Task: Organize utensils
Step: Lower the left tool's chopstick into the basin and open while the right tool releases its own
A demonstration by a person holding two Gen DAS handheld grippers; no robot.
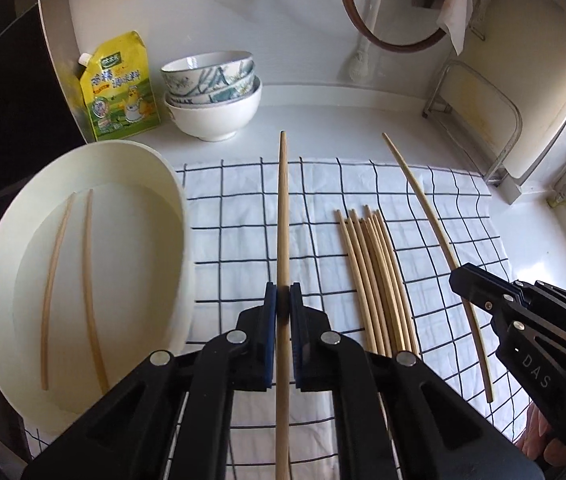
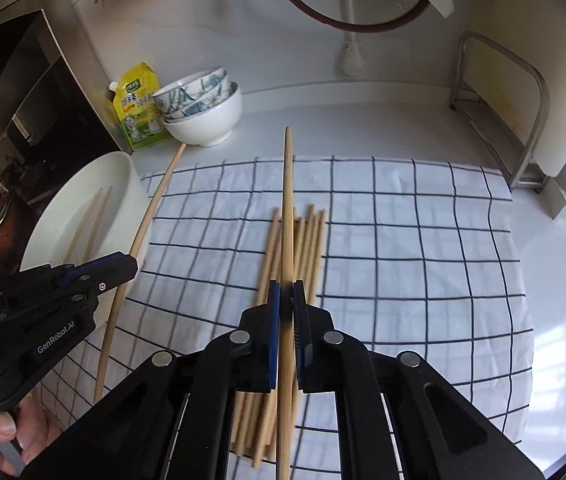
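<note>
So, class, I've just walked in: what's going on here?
A person is sorting chopsticks with two handheld grippers. The left gripper is shut on one chopstick, the right gripper on another. Two chopsticks lie in the white tub; a bundle lies on the checked cloth.

A white tabletop [image 2: 403, 120] met a pale wall [image 2: 291, 40]. Window light glared off its right side. A metal rack [image 2: 531, 120] stood there.
</note>
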